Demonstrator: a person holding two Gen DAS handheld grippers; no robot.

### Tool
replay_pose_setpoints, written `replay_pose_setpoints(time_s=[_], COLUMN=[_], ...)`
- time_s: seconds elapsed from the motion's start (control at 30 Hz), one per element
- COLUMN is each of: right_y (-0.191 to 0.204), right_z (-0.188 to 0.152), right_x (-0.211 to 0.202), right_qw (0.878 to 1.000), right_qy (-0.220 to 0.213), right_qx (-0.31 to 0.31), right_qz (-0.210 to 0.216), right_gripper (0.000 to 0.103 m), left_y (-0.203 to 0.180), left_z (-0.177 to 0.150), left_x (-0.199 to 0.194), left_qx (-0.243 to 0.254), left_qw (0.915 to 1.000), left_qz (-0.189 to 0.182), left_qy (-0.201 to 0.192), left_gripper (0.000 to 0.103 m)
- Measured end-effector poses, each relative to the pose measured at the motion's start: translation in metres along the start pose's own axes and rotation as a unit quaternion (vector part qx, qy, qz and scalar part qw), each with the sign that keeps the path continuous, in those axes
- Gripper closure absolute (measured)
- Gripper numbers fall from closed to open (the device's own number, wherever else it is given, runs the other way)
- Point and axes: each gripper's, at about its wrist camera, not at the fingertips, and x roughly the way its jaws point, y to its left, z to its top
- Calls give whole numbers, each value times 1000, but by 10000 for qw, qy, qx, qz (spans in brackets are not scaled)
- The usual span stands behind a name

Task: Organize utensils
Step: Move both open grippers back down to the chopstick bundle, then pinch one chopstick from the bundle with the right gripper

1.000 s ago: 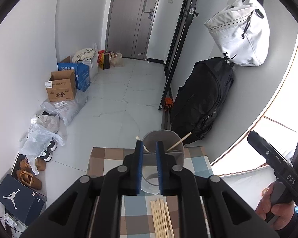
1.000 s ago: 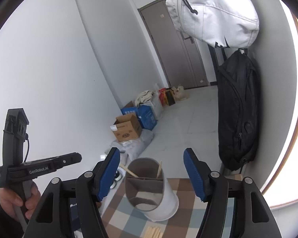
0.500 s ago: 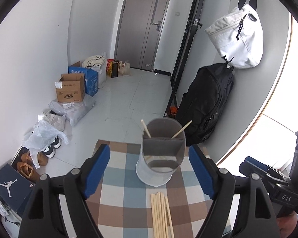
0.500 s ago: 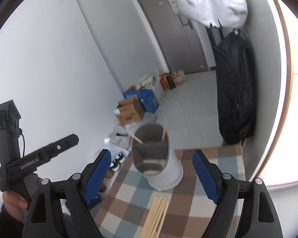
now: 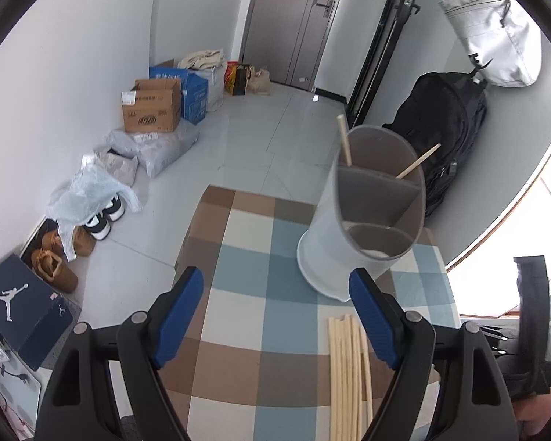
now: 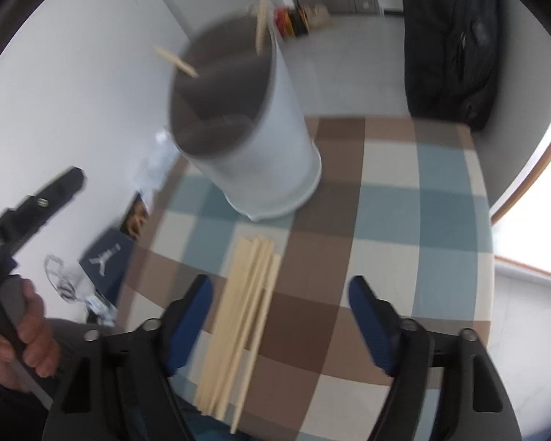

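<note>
A grey divided utensil holder [image 5: 363, 220] stands on the checked tablecloth [image 5: 246, 294] with two wooden chopsticks [image 5: 417, 165] in its far compartment. Several loose chopsticks [image 5: 349, 375] lie flat in a bundle in front of it. My left gripper [image 5: 275, 316] is open and empty, above the cloth left of the bundle. In the right wrist view the holder [image 6: 246, 139] and the bundle [image 6: 242, 319] show again; my right gripper [image 6: 279, 316] is open and empty, just above the bundle, which lies beside its left finger.
The small table's edges [image 5: 194, 228] drop to a tiled floor. Cardboard boxes [image 5: 152, 110], bags and shoes [image 5: 99, 220] line the left wall. A black backpack [image 5: 448, 132] and a white bag [image 5: 496, 36] hang at the right wall.
My left gripper has opened from nearly shut and shifted left. My right gripper has tilted down and come close over the loose chopsticks.
</note>
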Motion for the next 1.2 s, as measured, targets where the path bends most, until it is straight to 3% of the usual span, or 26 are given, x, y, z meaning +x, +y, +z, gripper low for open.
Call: replay_pose_setpoints(time_s=[0.03, 0.17, 0.33, 0.7, 0.77, 1.2], right_y=[0, 1, 1, 27, 30, 28], right_z=[0, 4, 7, -10, -12, -17], right_x=[7, 38, 56, 52, 53, 42], right_qw=[9999, 9984, 9973, 9936, 9930, 9870], right_qy=[109, 456, 508, 271, 259, 433], right_qx=[-42, -234, -277, -692, -744, -837], right_qz=[-34, -256, -458, -851, -878, -1306], right_gripper=[53, 65, 72, 77, 83, 85], left_y=[3, 11, 15, 25, 30, 33], left_z=[0, 6, 6, 8, 8, 7], left_x=[3, 6, 9, 6, 9, 11], left_qx=[-64, -329, -527, -980, -1070, -1055], left_qw=[9999, 9993, 9976, 9936, 9924, 9922], left_qz=[61, 76, 113, 94, 78, 87], left_qy=[50, 189, 424, 551, 599, 662], left_gripper=[25, 25, 25, 25, 25, 25])
